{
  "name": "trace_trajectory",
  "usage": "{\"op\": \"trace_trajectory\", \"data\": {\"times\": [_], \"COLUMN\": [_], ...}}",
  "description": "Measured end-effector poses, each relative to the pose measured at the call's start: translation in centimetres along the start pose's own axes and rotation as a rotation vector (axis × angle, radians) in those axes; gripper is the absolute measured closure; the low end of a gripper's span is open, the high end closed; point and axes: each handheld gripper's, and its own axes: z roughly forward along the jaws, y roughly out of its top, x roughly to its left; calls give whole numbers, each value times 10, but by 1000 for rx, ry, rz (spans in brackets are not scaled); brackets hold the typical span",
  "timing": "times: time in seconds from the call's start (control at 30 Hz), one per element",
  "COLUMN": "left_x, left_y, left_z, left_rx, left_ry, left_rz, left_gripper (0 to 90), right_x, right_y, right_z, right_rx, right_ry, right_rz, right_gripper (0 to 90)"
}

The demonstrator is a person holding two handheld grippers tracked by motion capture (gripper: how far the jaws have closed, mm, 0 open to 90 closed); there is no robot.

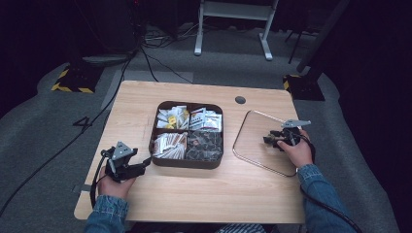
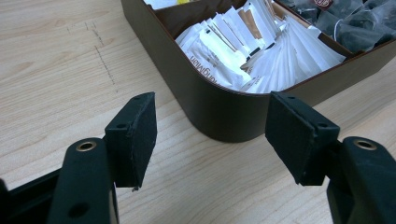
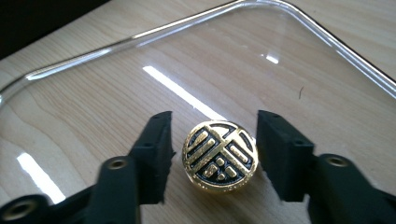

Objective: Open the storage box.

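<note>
Brown four-compartment box [image 1: 160,161] on surface [image 1: 204,194]: white sachets [image 2: 243,60], dark packets [image 1: 205,144]. Clear glass lid [image 3: 116,44] lies right of box, gold-black knob [image 3: 219,156] between right tool [image 3: 212,156] jaws, parted, untouched. Left tool [image 2: 210,135] apart, empty, facing box corner.

Gold-and-black patterned knob [image 3: 219,156], clear lid [image 3: 93,56], dark brown box [image 2: 224,112], white sachets [image 2: 243,51], pale wood table [image 1: 194,194]
</note>
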Motion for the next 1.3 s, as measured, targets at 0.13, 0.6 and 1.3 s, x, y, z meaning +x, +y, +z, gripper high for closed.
{"op": "trace_trajectory", "data": {"times": [0.13, 0.6, 1.3], "left_x": [-1, -14, -13], "left_y": [2, 19, 42], "left_z": [-2, -7, 3], "left_rx": [-8, 5, 31], "left_ry": [-8, -48, -87], "left_rz": [-7, 10, 1], "left_gripper": [341, 354, 424], "right_x": [6, 71, 148], "right_y": [3, -3, -35], "right_z": [-10, -44, -21], "right_rx": [-47, -174, -29], "right_ry": [-14, 103, 245], "right_rz": [-8, -28, -222], "right_gripper": [407, 434, 466]}}
